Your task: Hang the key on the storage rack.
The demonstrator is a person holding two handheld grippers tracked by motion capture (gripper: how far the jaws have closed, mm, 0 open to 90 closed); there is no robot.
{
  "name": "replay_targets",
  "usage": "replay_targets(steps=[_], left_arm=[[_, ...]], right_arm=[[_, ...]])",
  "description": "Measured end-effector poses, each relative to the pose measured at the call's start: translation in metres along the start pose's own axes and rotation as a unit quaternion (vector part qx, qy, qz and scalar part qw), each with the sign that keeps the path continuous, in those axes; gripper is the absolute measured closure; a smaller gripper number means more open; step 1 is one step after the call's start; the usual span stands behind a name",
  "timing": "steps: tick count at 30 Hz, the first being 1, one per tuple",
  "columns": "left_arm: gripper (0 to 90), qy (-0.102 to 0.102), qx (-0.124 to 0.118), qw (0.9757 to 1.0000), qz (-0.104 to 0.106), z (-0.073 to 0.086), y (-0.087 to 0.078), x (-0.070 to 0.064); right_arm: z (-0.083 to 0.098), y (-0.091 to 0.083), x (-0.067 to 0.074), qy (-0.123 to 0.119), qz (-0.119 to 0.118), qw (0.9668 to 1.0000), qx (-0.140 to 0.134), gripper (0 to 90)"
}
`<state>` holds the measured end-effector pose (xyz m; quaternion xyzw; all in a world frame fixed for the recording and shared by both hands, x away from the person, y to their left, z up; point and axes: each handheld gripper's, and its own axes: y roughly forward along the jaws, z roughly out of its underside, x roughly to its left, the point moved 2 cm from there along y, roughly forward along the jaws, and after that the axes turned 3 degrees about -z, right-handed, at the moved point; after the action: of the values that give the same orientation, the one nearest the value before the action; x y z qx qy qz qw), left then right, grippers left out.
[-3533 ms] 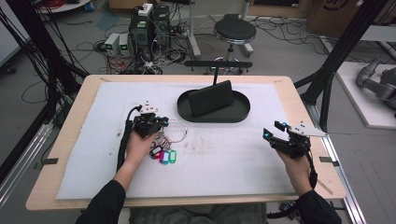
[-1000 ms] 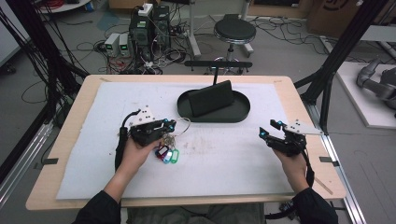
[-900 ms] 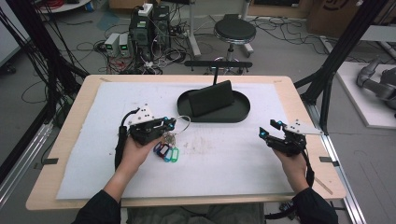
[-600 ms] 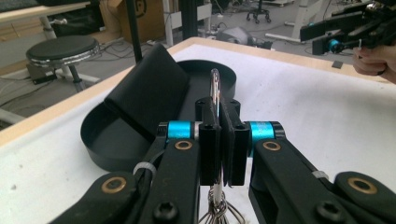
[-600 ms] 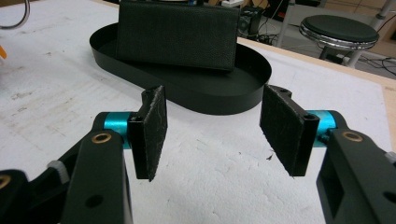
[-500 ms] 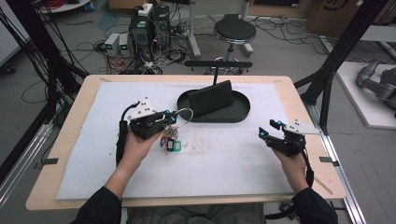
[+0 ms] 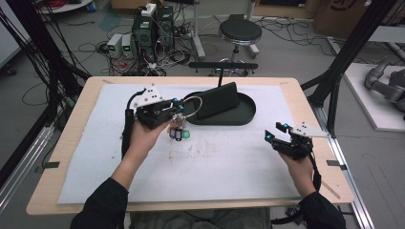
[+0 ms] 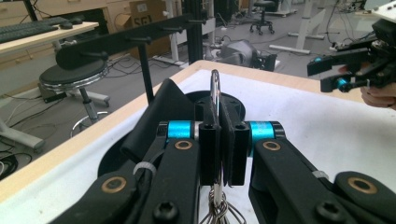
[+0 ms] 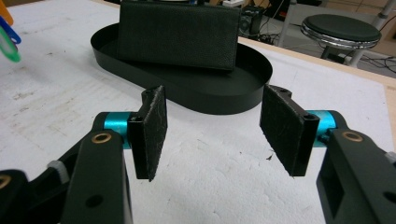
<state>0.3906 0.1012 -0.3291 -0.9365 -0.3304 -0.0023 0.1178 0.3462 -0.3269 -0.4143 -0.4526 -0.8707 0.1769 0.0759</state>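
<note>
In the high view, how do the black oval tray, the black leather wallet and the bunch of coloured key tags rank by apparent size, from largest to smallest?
1. Black oval tray, the largest.
2. Black leather wallet, which leans inside the tray and covers part of it.
3. Bunch of coloured key tags, clearly the smallest; it hangs from the ring that the left gripper holds, slightly nearer to the camera.

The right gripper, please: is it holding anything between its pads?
No, the right gripper is open, with bare white table cover between its pads.
</note>
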Motion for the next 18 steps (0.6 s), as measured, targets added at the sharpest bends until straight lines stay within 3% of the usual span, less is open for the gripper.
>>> replay_targets(steps=[18], left_arm=[[86.2, -0.004, -0.005, 0.9997, -0.024, -0.026, 0.030, 0.026]], right_arm=[[0.000, -0.001, 0.000, 0.000, 0.000, 1.0000, -0.004, 42.2]])
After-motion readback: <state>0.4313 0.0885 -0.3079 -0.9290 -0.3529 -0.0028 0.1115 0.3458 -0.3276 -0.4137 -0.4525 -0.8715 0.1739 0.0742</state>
